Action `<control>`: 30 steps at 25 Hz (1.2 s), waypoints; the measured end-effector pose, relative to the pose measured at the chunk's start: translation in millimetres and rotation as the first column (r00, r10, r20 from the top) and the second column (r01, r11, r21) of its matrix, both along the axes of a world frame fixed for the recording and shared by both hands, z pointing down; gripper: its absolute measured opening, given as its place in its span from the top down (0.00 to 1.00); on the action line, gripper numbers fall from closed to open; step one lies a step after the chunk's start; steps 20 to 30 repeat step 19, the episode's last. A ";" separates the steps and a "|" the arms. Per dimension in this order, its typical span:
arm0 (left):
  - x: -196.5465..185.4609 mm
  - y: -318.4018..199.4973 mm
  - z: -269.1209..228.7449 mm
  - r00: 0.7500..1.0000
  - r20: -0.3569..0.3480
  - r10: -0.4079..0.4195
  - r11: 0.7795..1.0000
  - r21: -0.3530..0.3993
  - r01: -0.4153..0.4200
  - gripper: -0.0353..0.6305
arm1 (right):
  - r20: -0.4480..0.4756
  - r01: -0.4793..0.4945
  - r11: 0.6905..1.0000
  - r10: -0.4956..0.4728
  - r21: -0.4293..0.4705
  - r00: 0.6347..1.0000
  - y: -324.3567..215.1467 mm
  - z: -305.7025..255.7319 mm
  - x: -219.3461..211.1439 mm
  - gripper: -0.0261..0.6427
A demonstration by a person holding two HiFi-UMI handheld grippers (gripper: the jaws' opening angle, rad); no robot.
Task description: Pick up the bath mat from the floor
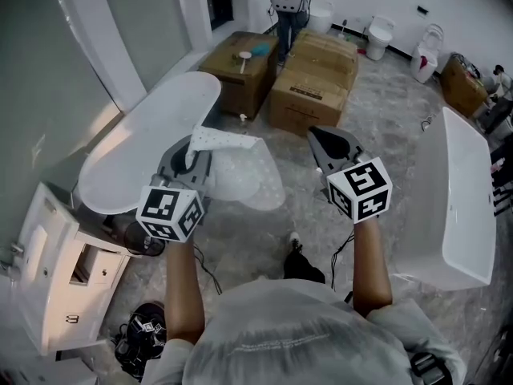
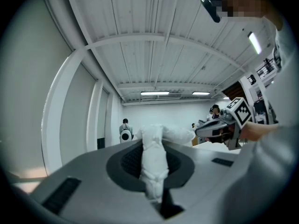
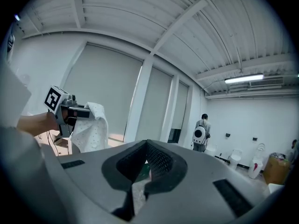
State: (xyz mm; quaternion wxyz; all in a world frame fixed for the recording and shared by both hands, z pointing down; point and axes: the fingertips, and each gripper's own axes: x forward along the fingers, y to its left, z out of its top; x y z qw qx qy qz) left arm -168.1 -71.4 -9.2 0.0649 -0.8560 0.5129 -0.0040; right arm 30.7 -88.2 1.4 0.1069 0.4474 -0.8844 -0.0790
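I'm holding both forearms out ahead of me, side by side, each marker cube facing up toward my head. The left gripper (image 1: 196, 147) is sitting on the left, pointing away and slightly right. Its fingers (image 2: 130, 161) are pinching tight on a bunched fold of the bath mat (image 1: 244, 171). In the left gripper view the white fabric is running straight up the middle between the dark pads, squeezed narrow there and spilling out past the tips. The rest of the mat is hanging clear of the grey floor (image 1: 264, 239), draping to the right of the left gripper's tips. It is drooping between the two tools without touching the right one. The right gripper (image 1: 330, 147) is hovering just right of the mat, its fingertips meeting at a point and gripping nothing. Cardboard boxes (image 1: 313, 74) are sitting further off.
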 end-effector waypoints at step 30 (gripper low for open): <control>-8.5 0.9 16.1 1.000 -0.007 0.028 0.999 -0.024 -0.028 0.90 | 0.022 -0.008 0.999 0.009 -0.044 1.000 5.1 25.5 -9.9 0.94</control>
